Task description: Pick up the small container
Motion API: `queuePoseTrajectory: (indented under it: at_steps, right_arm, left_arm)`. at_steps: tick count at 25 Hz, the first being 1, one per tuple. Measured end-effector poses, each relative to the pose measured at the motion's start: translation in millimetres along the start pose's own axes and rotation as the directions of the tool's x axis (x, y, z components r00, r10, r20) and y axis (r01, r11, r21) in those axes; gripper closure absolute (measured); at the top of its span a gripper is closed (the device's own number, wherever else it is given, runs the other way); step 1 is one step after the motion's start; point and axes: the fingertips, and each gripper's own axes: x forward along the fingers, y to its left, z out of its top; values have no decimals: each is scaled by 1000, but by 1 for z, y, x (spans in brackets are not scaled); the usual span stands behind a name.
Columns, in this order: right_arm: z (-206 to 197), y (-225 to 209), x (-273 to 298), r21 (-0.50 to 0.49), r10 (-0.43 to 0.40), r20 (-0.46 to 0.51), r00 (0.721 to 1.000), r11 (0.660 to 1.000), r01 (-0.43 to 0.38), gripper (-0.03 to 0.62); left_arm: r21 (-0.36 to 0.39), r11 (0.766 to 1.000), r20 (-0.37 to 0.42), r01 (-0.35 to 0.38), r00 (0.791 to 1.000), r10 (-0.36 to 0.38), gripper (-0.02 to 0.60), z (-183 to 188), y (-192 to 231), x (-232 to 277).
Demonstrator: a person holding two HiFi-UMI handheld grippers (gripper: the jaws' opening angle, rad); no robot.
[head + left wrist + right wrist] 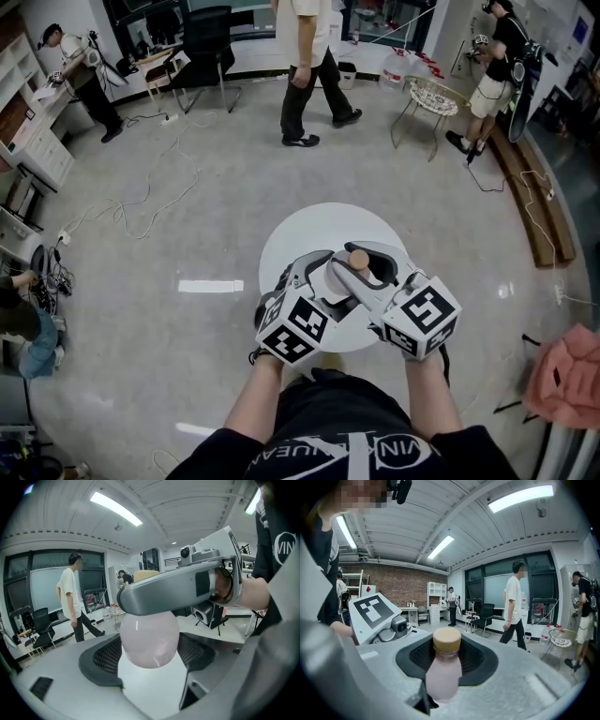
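Note:
The small container is a pink bottle (359,260) with a tan cap (447,640). It stands upright over the white round table (281,246), between both grippers. My right gripper (367,269) reaches in from the right and is shut on the bottle (443,677), which rises between its dark pads (476,660). My left gripper (319,277) comes from the left. The bottle's round lower body (150,639) fills the gap between the left gripper's pads (105,656). In the left gripper view a grey finger of the right gripper (178,590) crosses and hides the bottle's top.
A person walks across the floor beyond the table (309,66). A wire chair (427,103) and another person (492,75) are at the far right. Desks and an office chair (202,52) line the far left. Cables (141,202) lie on the floor.

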Motion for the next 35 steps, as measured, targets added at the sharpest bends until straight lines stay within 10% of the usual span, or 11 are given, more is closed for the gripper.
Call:
queuePoseTrajectory:
  at_steps: [35]
  right_arm:
    - [-9, -7, -2, 3, -27, -25, 999, 1000, 27, 468]
  left_arm:
    - [-10, 1000, -15, 22, 1000, -22, 235, -2, -3, 9]
